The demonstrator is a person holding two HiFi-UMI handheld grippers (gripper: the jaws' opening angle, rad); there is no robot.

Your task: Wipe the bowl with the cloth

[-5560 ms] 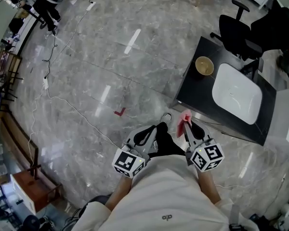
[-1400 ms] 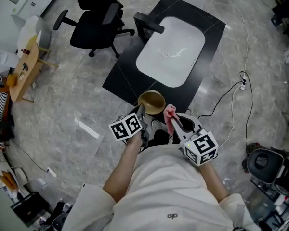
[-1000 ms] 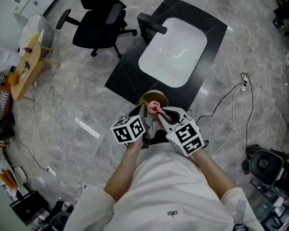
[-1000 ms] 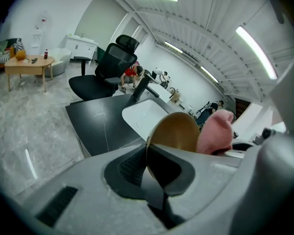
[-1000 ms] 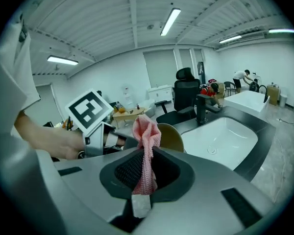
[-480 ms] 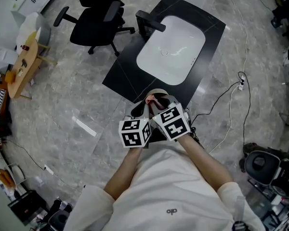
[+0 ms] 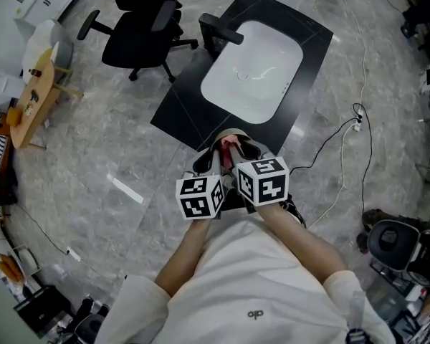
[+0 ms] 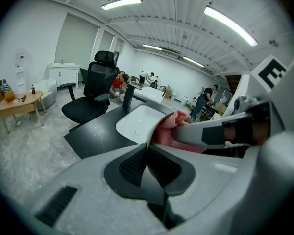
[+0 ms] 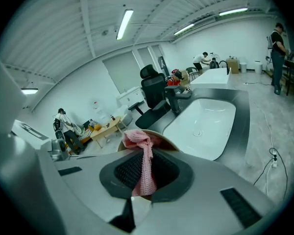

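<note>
In the head view the tan bowl (image 7: 231,132) hangs over the near corner of the black counter, mostly hidden behind both grippers. My left gripper (image 7: 213,158) is shut on the bowl's rim (image 8: 150,131); in the left gripper view the thin edge runs between the pads. My right gripper (image 7: 233,153) is shut on the pink cloth (image 9: 137,140), and its bunched end lies inside the bowl (image 9: 169,143). From the left gripper view the cloth (image 8: 167,131) presses against the bowl's inner wall, with a right finger (image 8: 225,131) behind it. The two marker cubes sit side by side.
A black counter (image 7: 179,113) holds a white sink (image 7: 252,63) with a dark faucet (image 7: 222,31). A black office chair (image 7: 140,20) stands left of it and a small wooden table (image 7: 32,99) further left. A cable (image 7: 344,149) lies on the floor at the right.
I have come up to the counter, and my left gripper has lifted the bowl by its rim. Over the last second my right gripper has swung left and pushed the cloth into the bowl.
</note>
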